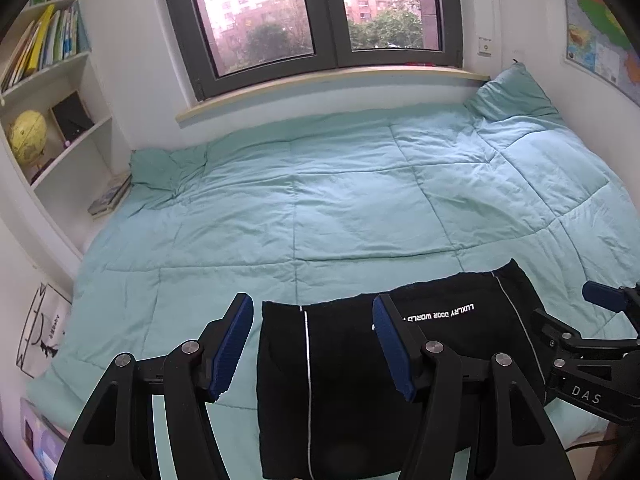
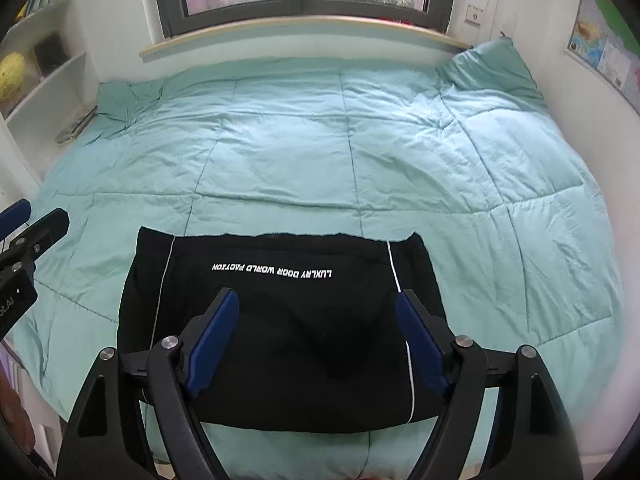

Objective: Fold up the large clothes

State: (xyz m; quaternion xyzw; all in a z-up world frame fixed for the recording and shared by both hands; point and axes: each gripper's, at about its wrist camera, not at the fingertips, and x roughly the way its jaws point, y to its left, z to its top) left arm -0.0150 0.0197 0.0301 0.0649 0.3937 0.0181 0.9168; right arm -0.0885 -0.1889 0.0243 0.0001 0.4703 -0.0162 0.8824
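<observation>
Standing apart with nothing between them, the jaws of the left gripper (image 1: 314, 344) hang above the near edge of the bed, blue pads facing each other across open air. The right gripper (image 2: 318, 338) has its jaws spread wide too, empty, over the same spot. Below both lies the black garment (image 2: 280, 320), folded into a flat rectangle on the lower middle of the frame in each view, with thin white piping down either side and a line of white lettering reading upside down near its far edge. It rests on a pale teal quilt (image 2: 320, 152) that covers the whole bed, wrinkled and stitched in large squares. In the left wrist view the right gripper shows at the right edge; in the right wrist view the left one shows at the left edge. A teal pillow (image 1: 512, 94) sits at the upper right, a window (image 1: 312, 12) runs across the top, and a white bookshelf (image 1: 60, 92) with a yellow globe (image 1: 28, 136) fills the upper left.
</observation>
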